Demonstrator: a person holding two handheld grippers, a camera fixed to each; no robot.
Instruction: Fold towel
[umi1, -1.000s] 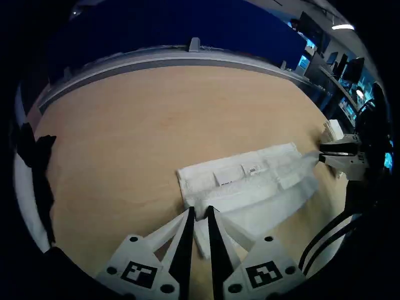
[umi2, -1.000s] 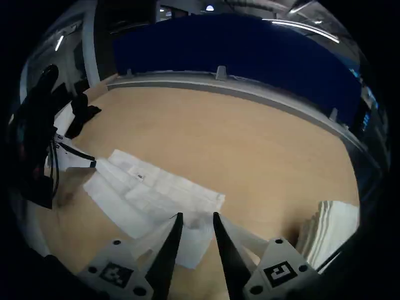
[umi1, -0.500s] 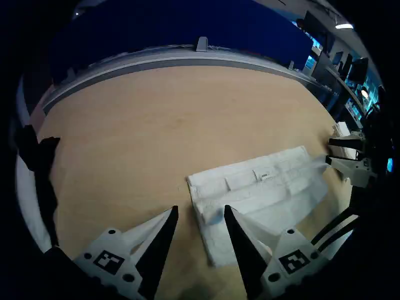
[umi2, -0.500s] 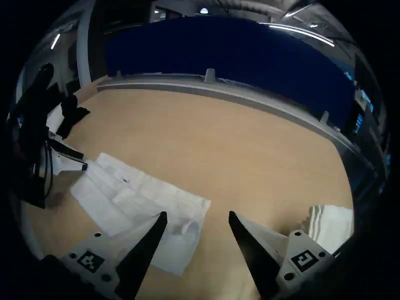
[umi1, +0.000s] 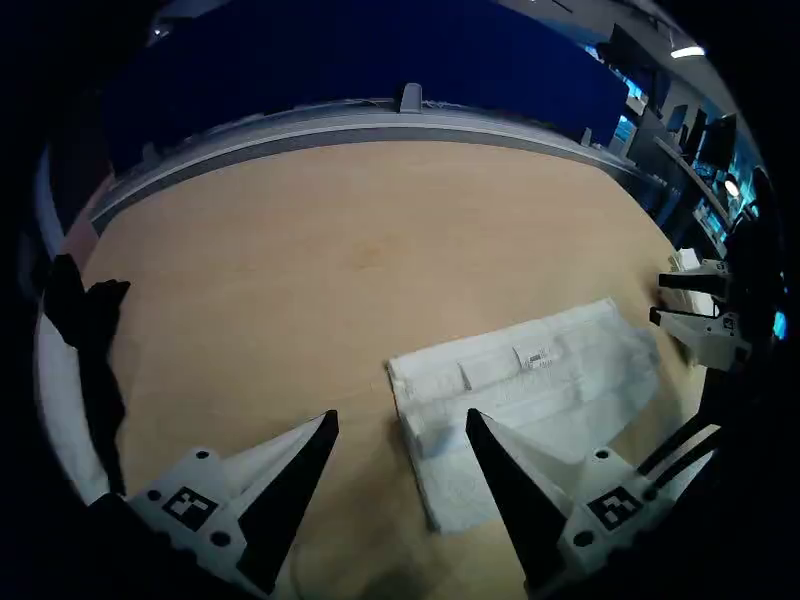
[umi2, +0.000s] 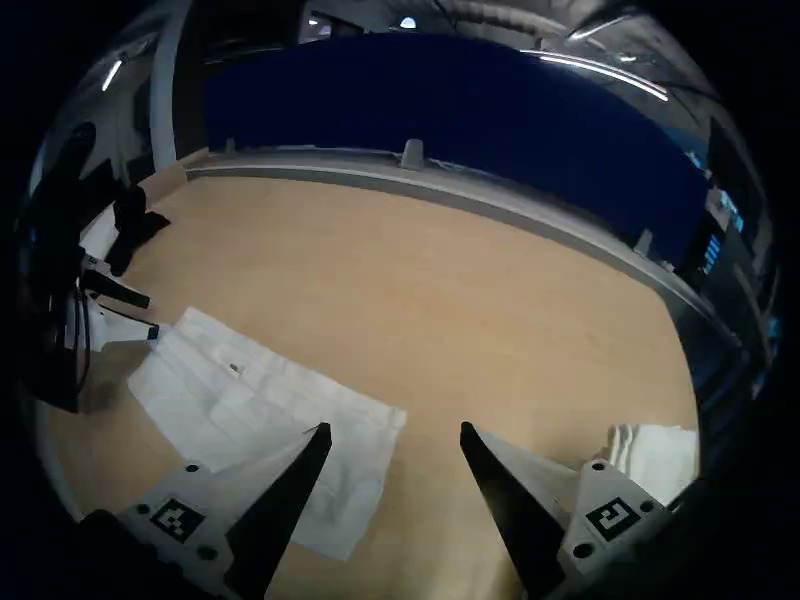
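Observation:
A white towel lies folded in a long strip on the wooden table. My left gripper stands open at the towel's near end, fingers apart with nothing between them. Across the towel, at its far end, the right gripper is also open. In the right gripper view the same towel lies at lower left, and my right gripper stands open just past its near corner. The left gripper is open at the towel's far end.
A stack of folded white towels sits at the right of the right gripper view. A dark cloth lies at the table's left edge. A grey rail and blue partition bound the table's far side. Monitors stand off to the right.
Both grippers were shut on the towel's ends a second ago. They have opened, released the towel flat on the table, and drawn back slightly.

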